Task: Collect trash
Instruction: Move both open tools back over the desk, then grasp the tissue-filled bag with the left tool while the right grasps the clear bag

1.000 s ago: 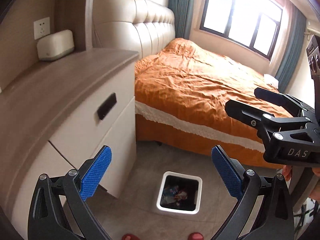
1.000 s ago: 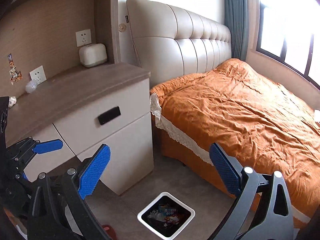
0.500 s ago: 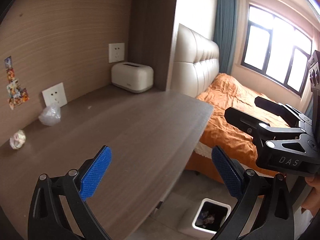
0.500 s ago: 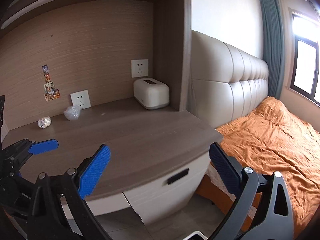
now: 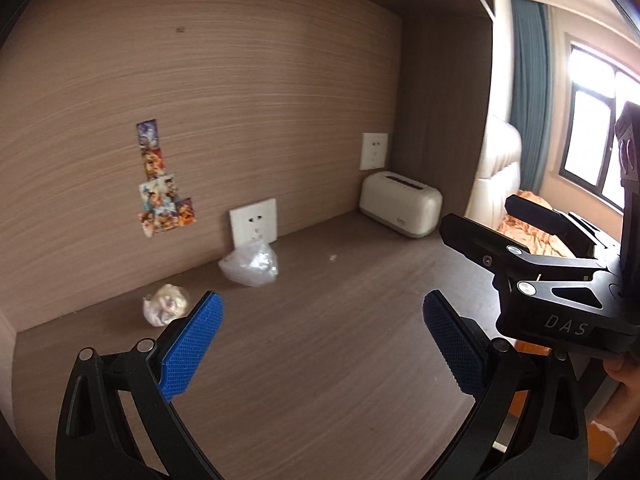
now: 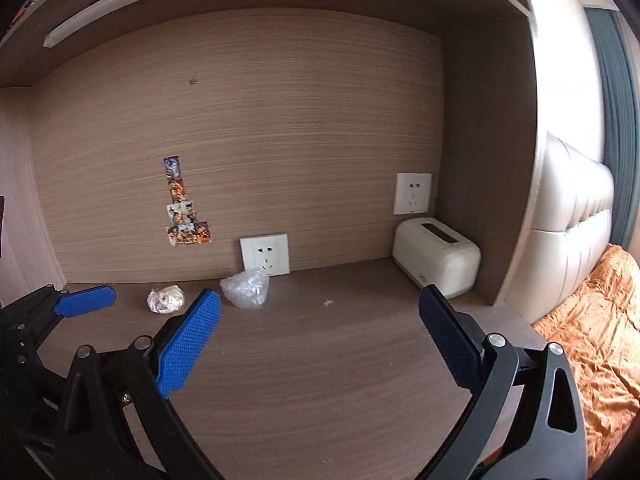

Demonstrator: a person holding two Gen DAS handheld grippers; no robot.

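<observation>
Desk (image 6: 320, 360) — tissue box (image 6: 438, 256) — stickers (image 6: 184, 216).

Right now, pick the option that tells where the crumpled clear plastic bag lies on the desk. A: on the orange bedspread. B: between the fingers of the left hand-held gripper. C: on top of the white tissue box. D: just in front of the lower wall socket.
D: the crumpled clear plastic bag lies on the desk right below the lower wall socket, untouched.
</observation>
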